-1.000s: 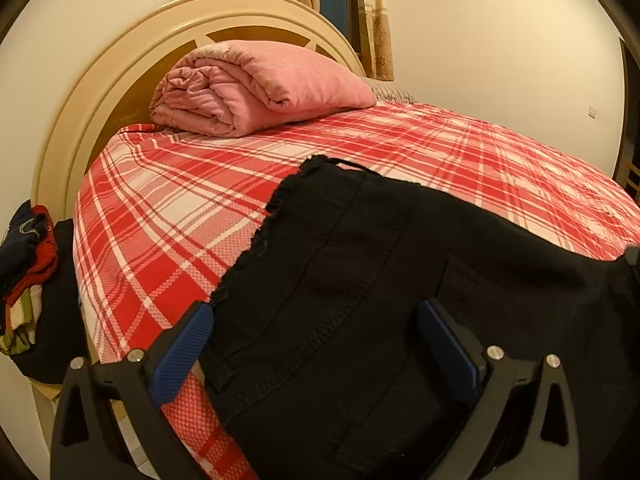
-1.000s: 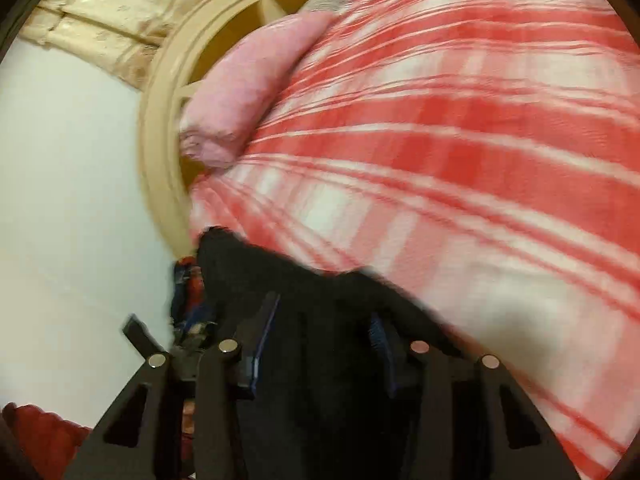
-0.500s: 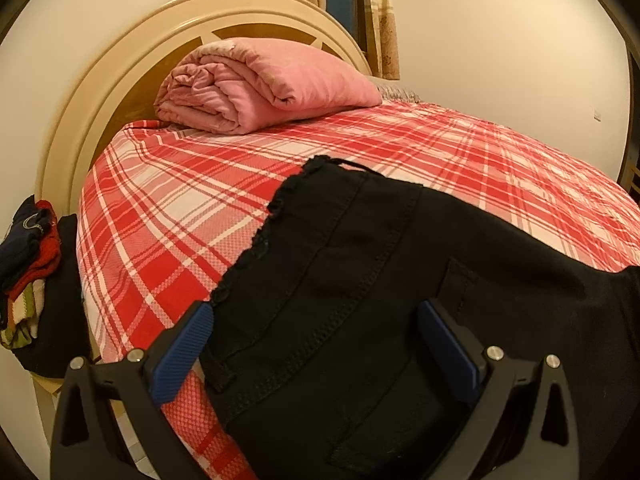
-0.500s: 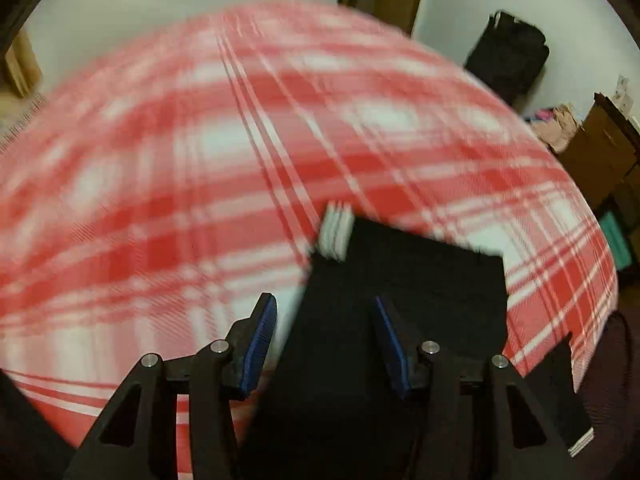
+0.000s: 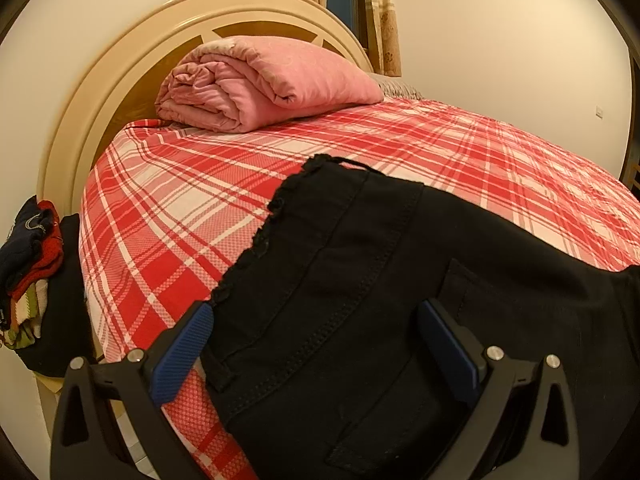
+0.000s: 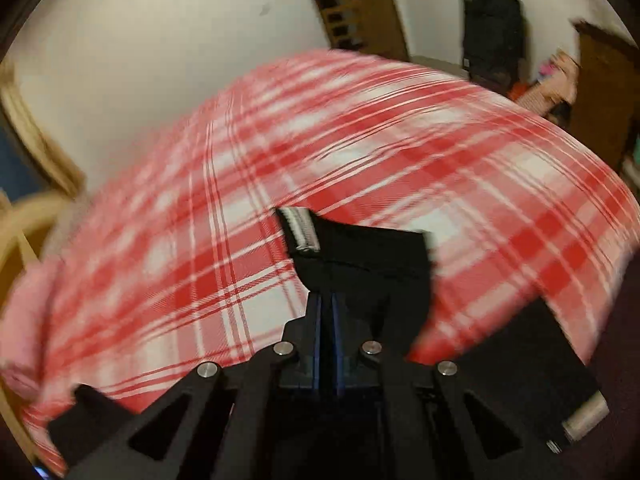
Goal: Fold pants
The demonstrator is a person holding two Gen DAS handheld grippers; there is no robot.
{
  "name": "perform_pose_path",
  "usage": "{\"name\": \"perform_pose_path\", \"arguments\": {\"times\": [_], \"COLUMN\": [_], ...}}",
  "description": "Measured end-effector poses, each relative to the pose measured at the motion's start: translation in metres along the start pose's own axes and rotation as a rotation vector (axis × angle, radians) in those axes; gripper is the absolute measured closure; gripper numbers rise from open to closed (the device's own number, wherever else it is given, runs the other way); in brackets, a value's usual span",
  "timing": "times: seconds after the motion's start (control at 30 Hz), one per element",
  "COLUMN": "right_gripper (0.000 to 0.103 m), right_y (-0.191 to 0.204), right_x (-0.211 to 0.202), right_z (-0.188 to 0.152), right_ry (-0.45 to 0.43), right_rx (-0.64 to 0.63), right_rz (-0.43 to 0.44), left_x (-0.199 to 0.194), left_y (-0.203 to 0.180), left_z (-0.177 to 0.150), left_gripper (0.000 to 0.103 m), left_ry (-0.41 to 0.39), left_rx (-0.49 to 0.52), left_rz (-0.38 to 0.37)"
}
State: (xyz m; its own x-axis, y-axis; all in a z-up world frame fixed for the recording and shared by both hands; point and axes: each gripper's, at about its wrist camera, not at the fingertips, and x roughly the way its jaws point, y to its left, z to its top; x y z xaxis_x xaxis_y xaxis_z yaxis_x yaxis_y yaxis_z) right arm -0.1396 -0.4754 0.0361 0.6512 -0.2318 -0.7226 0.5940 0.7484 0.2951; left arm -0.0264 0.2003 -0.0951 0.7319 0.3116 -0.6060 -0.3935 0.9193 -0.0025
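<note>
Black pants [image 5: 380, 280] lie across the near side of the red plaid bed [image 5: 192, 208], waistband toward the headboard. My left gripper [image 5: 316, 332] is open, its blue pads spread on either side of the seat of the pants, just above the cloth. In the right wrist view my right gripper [image 6: 326, 304] is shut on the hem end of a pant leg [image 6: 368, 256], which shows a white striped cuff edge. A second leg end [image 6: 532, 360] hangs at the bed's right edge. This view is motion-blurred.
A rolled pink quilt [image 5: 256, 84] lies by the cream headboard [image 5: 100, 92]. A pile of clothes [image 5: 28, 264] sits left of the bed. In the right wrist view a black bag [image 6: 492, 36] and wooden furniture [image 6: 604, 92] stand beyond the bed.
My right gripper swung from facing the headboard to facing the foot of the bed, and its fingers closed on the pant leg hem. The left gripper stayed open and barely moved.
</note>
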Motion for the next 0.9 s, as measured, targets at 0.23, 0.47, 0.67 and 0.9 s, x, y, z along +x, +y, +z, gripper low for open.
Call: {"name": "perform_pose_path", "arguments": {"times": [0.23,0.47,0.67,0.9], "right_gripper": [0.098,0.098,0.085,0.085], "right_y": [-0.080,-0.119,-0.139,-0.130], "right_x": [-0.065,-0.067,-0.077,-0.101], "right_z": [-0.052,-0.095,-0.087,-0.056], "right_ry": [-0.082,-0.020,-0.009,-0.151], "right_rx": [0.135,0.189,0.266,0.103], "right_rz": [-0.018,-0.063,-0.152,-0.193], "left_x": [-0.001,0.000,0.000,-0.010], "left_y": [0.002,0.002,0.002,0.000], "left_z": [0.000,0.000,0.001,0.015], "left_gripper": [0.000,0.000,0.000,0.000], "left_ry": [-0.008,0.000,0.009,0.061], "left_rx": [-0.001,0.001,0.008,0.075], "left_rz": [0.001,-0.001,-0.005,-0.047]}}
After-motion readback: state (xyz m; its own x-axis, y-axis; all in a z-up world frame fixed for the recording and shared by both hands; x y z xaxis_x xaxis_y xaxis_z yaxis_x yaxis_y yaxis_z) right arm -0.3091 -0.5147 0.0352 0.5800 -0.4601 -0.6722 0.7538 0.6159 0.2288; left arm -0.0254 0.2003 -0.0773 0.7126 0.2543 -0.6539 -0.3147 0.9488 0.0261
